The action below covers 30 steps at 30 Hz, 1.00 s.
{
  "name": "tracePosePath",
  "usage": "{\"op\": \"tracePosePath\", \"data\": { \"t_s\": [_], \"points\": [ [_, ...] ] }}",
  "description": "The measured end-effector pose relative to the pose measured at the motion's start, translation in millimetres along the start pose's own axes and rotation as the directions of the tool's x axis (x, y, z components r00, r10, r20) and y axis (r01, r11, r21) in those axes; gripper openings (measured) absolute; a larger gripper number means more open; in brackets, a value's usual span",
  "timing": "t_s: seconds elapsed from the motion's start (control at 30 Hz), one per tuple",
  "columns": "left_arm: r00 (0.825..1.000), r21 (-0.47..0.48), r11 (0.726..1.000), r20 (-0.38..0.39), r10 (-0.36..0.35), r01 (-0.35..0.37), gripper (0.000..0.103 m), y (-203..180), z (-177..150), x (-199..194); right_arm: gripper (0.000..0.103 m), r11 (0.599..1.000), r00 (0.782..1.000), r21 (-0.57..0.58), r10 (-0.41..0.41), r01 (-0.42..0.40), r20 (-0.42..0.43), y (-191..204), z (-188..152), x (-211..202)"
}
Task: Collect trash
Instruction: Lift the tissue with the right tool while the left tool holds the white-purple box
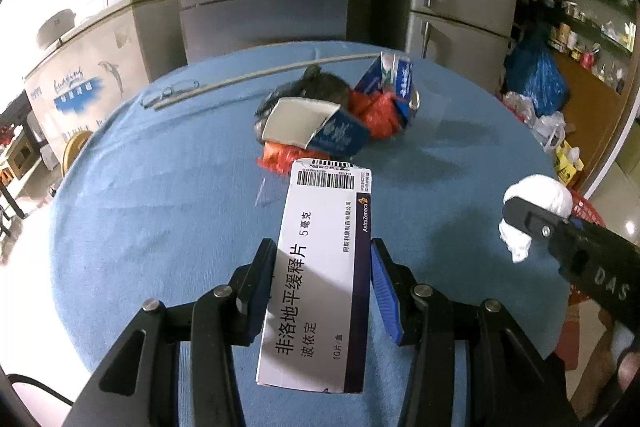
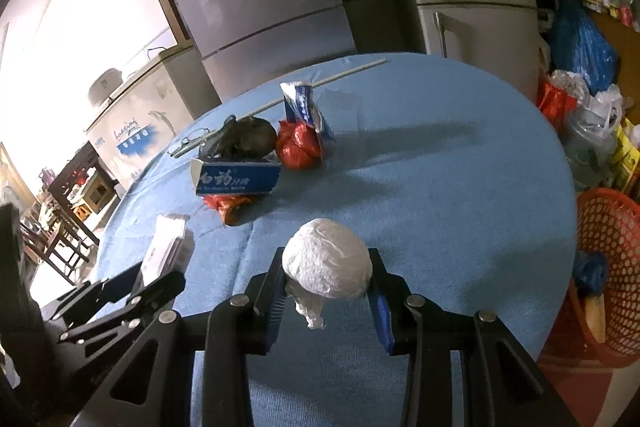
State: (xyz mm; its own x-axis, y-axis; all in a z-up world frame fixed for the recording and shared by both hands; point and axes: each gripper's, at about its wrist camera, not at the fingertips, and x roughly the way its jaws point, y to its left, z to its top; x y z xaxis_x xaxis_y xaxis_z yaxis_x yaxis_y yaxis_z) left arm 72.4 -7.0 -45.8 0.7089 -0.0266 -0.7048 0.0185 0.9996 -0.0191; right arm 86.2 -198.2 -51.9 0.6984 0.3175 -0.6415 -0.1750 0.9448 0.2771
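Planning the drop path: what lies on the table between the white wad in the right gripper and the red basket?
Only bare blue tablecloth separates the white wad from the red basket, as the right wrist view shows.

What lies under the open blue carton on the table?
Crumpled orange plastic pokes out beneath the blue carton, resting on the blue tablecloth. How far it extends underneath is hidden by the carton.
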Motion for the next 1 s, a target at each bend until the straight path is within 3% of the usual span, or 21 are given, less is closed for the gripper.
{"op": "tracePosePath", "data": {
  "t_s": [0.23, 0.47, 0.77, 1.0],
  "points": [
    [0.996, 0.005, 0.999, 0.068, 0.049, -0.05, 0.048, 1.3, -2.2, -32.2, 0.04, 1.0, 1.0, -0.012, 0.026, -0.026, 0.009, 7.4, -1.4, -4.6],
    [0.997, -0.03, 0.998, 0.056, 0.052, -0.051, 0.048, 18.8, -3.7, -33.0, 0.04, 1.0, 0.999, -0.017, 0.004, -0.004, 0.037, 9.7, -2.2, -11.8],
    [1.0, 0.015, 1.0, 0.023, 0.021, -0.021, 0.048, -21.1, 6.2, -14.9, 0.04, 0.998, 0.999, 0.049, 0.029, -0.03, 0.022, -23.6, -2.0, -9.5],
    [0.999, 0.04, 0.999, 0.003, 0.035, -0.035, 0.048, -37.4, 17.6, -0.6, 0.04, 0.996, 0.998, 0.064, 0.069, -0.068, -0.013, -35.4, 3.2, 8.3]
  ]
}}
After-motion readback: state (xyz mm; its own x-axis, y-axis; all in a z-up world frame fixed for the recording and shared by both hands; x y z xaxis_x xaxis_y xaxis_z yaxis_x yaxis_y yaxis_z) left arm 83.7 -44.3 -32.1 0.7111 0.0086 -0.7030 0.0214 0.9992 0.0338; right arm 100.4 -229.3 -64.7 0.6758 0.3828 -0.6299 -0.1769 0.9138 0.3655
